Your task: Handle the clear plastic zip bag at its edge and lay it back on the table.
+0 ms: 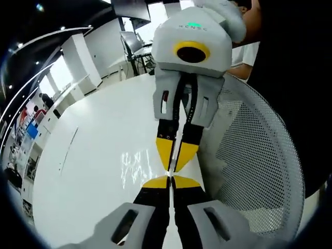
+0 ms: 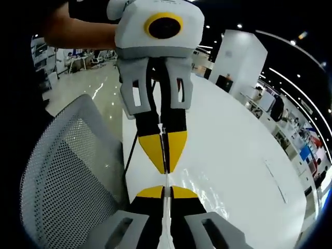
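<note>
Yellow-tipped jaws of the left gripper (image 1: 170, 181) rise from the bottom centre of the left gripper view, pressed together with no gap between them, and a thin clear edge of the zip bag (image 1: 136, 167) runs up the seam where they meet. The bag's crinkled, glossy film shows just left of the tips, lying against the white table (image 1: 88, 171). Facing it from above, tip to tip, is the right gripper (image 1: 175, 160), its own yellow fingers (image 1: 165, 149) likewise closed on the same edge (the two pairs of tips nearly touch at mid-frame). A person's hand (image 1: 244, 23) holds it at the upper right. To the right, a grey mesh chair back (image 1: 259, 155) curves down the frame.

From the right gripper view the picture mirrors: the right gripper (image 2: 167, 192) at bottom centre, jaws shut with a pale strip of film between them, and the left gripper (image 2: 165, 168) coming down from the top, clamped too. The bag (image 2: 205, 192) glints on the table (image 2: 233, 135) at lower right of centre. The mesh chair (image 2: 62, 176) occupies the lower left.
</note>
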Motion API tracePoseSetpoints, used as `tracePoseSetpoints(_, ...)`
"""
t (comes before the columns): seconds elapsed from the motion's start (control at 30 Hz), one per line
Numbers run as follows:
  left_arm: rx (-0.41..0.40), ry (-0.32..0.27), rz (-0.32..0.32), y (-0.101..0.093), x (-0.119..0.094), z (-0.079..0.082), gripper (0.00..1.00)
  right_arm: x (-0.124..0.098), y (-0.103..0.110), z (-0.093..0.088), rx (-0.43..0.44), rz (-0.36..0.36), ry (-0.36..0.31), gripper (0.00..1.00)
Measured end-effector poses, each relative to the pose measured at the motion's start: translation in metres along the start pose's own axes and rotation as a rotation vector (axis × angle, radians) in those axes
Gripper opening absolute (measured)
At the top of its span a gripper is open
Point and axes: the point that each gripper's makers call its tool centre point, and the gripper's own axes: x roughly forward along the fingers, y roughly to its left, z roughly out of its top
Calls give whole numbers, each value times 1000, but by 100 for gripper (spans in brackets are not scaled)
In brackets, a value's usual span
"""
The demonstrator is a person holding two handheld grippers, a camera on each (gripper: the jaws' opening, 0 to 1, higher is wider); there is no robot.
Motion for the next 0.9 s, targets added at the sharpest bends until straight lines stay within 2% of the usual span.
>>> tracePoseSetpoints(0.17,94,15,16,1,2,-1,0,-1,0,1,3,4,1,0)
tracePoseSetpoints(0.47,143,33,0,-4,6,-5,0,-3,2,2,15,20,3,0)
tracePoseSetpoints(0.9,116,20,7,-2,5,-5,0,-5,1,0,8,25,1,0)
